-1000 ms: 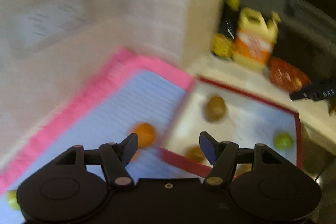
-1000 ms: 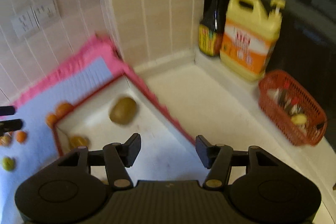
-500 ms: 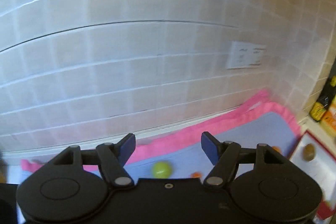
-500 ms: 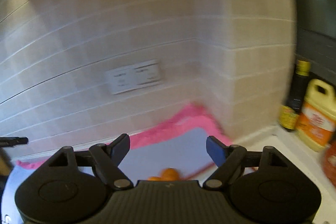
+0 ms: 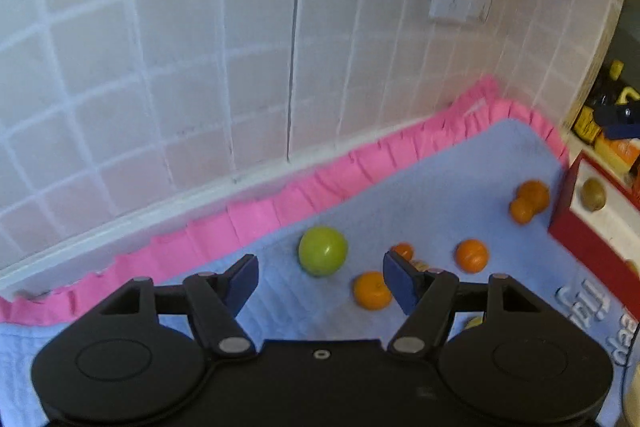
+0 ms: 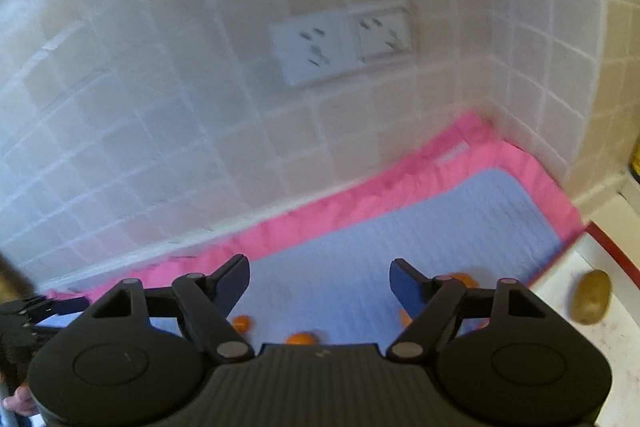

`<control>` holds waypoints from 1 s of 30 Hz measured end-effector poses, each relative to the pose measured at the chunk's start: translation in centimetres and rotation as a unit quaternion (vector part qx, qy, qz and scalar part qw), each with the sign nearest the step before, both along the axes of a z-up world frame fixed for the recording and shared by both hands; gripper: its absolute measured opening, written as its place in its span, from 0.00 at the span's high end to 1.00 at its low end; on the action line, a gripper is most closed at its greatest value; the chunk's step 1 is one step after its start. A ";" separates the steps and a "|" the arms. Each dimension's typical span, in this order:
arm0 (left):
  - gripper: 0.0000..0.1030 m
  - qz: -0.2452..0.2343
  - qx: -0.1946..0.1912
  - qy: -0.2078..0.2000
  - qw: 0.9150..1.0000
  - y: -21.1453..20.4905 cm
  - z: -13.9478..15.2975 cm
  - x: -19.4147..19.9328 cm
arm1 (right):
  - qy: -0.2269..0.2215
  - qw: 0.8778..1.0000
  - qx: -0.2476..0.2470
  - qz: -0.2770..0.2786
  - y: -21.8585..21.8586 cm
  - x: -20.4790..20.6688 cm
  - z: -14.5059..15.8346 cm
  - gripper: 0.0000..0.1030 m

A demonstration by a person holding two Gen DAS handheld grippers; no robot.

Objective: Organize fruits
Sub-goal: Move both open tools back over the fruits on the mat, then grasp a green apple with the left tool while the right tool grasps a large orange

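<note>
My left gripper (image 5: 320, 277) is open and empty above a blue mat (image 5: 440, 187) with a pink frill. A green fruit (image 5: 323, 250) lies just beyond its fingertips. Several small oranges lie to the right, the nearest (image 5: 372, 290) beside the right finger. A kiwi (image 5: 593, 193) sits in the red-rimmed white tray (image 5: 576, 239) at the far right. My right gripper (image 6: 318, 283) hangs over the same mat (image 6: 400, 247); its jaws are closing with nothing between them. Oranges (image 6: 301, 339) peek out below it, and the kiwi (image 6: 591, 301) lies in the tray (image 6: 612, 253).
A tiled wall with a double socket (image 6: 344, 43) rises right behind the mat. Bottles (image 5: 600, 107) stand past the wall's corner on the right. The left gripper's tip (image 6: 36, 307) and a hand (image 6: 16, 401) show at the right wrist view's left edge.
Both views have swung left, away from the tray and bottles, onto the mat and wall. The left view has since dipped down onto the fruit. The right jaws stand wider than a second ago.
</note>
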State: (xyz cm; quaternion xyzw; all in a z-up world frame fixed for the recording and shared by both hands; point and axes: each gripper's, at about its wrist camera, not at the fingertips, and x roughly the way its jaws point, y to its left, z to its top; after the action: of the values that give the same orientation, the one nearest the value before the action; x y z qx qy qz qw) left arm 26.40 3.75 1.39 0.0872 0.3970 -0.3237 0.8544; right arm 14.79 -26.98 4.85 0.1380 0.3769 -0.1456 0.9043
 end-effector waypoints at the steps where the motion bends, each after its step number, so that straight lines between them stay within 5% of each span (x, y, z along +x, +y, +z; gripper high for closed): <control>1: 0.21 0.005 -0.005 0.008 1.000 0.0 -0.7 0.6 | 0.012 1.000 -0.010 -0.015 -0.7 0.2 -0.4 0.24; 8: 0.21 0.046 -0.030 0.108 0.993 -2.3 -5.1 5.4 | 0.153 0.987 -0.043 -0.018 -7.8 4.5 -5.2 0.33; 17: 0.21 0.119 -0.018 0.189 0.975 -5.2 -9.4 9.2 | 0.314 0.949 0.025 0.012 -12.8 9.3 -14.2 0.36; 21: 0.21 0.150 -0.039 0.225 0.962 -5.4 -10.7 10.2 | 0.335 0.941 0.000 0.037 -12.8 10.1 -16.1 0.34; 27: 0.21 0.160 -0.030 0.224 0.961 -6.7 -11.1 10.6 | 0.329 0.943 0.017 0.056 -13.9 10.6 -16.3 0.34; 30: 0.35 0.172 -0.013 0.213 0.962 -7.2 -11.1 10.4 | 0.330 0.941 0.013 0.069 -14.1 10.8 -16.1 0.37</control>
State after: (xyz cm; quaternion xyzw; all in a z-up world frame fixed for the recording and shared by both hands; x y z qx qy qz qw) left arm 36.84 -3.45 -9.69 -0.0642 0.5743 -0.1881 0.7941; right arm 25.59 -41.11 -11.27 0.0678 0.6650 -0.1156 0.7347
